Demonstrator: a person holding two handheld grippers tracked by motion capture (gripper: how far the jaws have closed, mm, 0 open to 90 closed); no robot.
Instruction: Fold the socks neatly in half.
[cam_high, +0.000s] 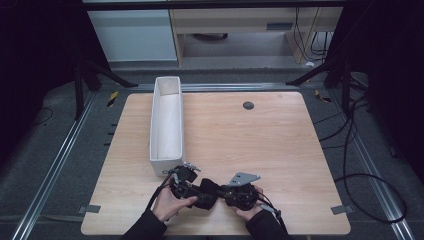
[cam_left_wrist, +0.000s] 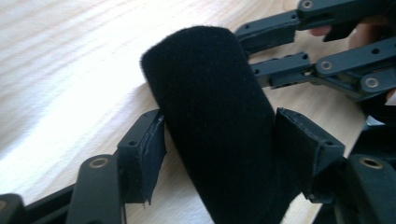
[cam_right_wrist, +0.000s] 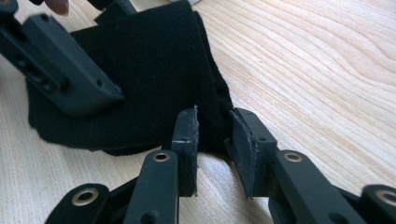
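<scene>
On the left of the wooden table (cam_high: 280, 145) a long, narrow white box (cam_high: 167, 125) runs from the far edge toward the near side, open at the top.

Just right of the box's near end, the person's left hand (cam_high: 169, 202) holds the left gripper (cam_high: 192, 192) close to the table's near edge, aimed to the right. In the left gripper view its jaws stand either side of a folded piece of black cloth (cam_left_wrist: 219, 126): the left pad (cam_left_wrist: 142, 156) touches the cloth's edge and the right pad (cam_left_wrist: 303, 144) presses its other side, so the jaws are fairly wide yet closed on the thick fold. The cloth rises between them as a rounded, fuzzy roll.

In the high view the black cloth (cam_high: 206, 193) lies between the two grippers, at the near middle of the table.

To its right, the right hand (cam_high: 250, 205) holds the right gripper (cam_high: 225, 192), which points left and carries a grey three-cornered plate (cam_high: 244, 178). In the right gripper view its jaws are narrow, pinching a thin edge of the cloth (cam_right_wrist: 140, 88) between the two pads (cam_right_wrist: 187, 135); the rest of the cloth spreads flat on the wood beyond them, with the left gripper's jaw over it at far left.
</scene>
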